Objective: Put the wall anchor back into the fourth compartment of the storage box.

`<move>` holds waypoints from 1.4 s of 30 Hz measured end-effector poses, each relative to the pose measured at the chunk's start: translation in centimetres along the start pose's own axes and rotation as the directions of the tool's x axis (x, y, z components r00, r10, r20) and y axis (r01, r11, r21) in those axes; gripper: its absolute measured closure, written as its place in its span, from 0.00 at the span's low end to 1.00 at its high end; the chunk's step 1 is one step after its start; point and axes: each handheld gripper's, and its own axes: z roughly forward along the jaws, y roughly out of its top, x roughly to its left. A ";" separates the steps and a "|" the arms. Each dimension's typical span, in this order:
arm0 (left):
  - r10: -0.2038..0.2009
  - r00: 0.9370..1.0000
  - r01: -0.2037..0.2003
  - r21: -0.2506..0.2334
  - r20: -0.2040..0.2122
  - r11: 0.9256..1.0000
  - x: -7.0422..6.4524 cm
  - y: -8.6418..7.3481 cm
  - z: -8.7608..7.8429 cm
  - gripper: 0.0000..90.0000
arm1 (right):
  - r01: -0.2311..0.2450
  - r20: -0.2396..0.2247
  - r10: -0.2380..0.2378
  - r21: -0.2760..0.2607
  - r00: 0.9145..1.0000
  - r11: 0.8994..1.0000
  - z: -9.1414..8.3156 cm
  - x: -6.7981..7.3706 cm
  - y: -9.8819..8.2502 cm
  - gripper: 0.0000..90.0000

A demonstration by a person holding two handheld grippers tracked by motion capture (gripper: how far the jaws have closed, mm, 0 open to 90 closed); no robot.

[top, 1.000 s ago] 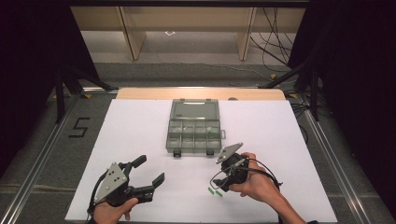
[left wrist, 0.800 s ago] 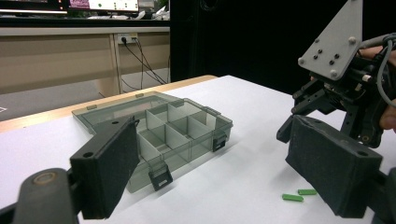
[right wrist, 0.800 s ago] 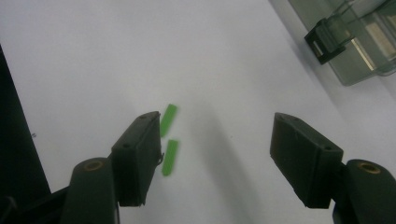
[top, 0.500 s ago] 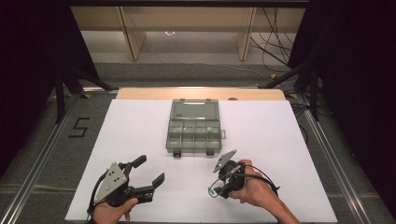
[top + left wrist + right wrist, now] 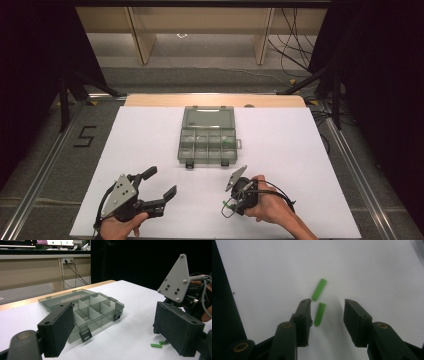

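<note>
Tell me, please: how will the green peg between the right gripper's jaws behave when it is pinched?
The green peg looks stiff and light, probably plastic. Being small and rounded, it may roll or slip sideways from the right gripper, whose jaws have just been closing around it. It could nudge the second peg nearby.

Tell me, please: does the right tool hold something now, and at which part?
Nothing yet. The right tool has been closing around the nearer green peg, without gripping it.

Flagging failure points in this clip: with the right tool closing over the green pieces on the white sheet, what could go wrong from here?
1. The right tool has just been closing around the nearer green piece, which sits close to one pad, not centred; it may get nudged rather than gripped.
2. The farther green piece lies almost at that fingertip and could be knocked away.
3. The open compartment box has small cells; a skewed grip could miss one.
</note>
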 end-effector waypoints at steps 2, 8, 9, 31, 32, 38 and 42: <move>0.000 1.000 0.000 0.000 0.000 1.000 0.0 0.0 0.0 0.18 | 0.009 -0.010 -0.009 0.005 1.000 1.000 0.2 0.0 0.0 0.69; -0.001 1.000 0.001 -0.002 0.000 1.000 0.0 0.0 0.0 0.18 | 0.020 -0.025 -0.020 0.025 1.000 0.999 0.7 0.0 0.0 0.76; -0.001 1.000 0.001 -0.001 0.000 1.000 0.0 0.0 0.0 0.18 | 0.018 -0.022 -0.017 0.026 1.000 1.000 0.7 0.1 0.0 0.77; -0.004 1.000 0.004 0.000 -0.001 1.000 0.1 0.0 0.0 0.18 | 0.044 -0.021 -0.044 0.029 0.999 0.999 0.3 -0.2 0.1 0.93; -0.003 1.000 0.003 0.000 -0.001 1.000 0.1 0.0 0.0 0.18 | 0.048 -0.019 -0.047 0.033 0.999 0.998 0.0 -0.3 0.2 0.93; -0.003 1.000 0.003 0.000 -0.001 1.000 0.0 0.0 0.0 0.18 | 0.036 -0.005 -0.036 0.018 0.999 0.999 -0.7 -0.7 0.3 0.93; -0.001 1.000 0.001 0.001 0.000 1.000 0.1 0.0 0.0 0.18 | 0.041 0.001 -0.041 0.016 0.999 0.999 -0.9 -0.8 0.4 0.93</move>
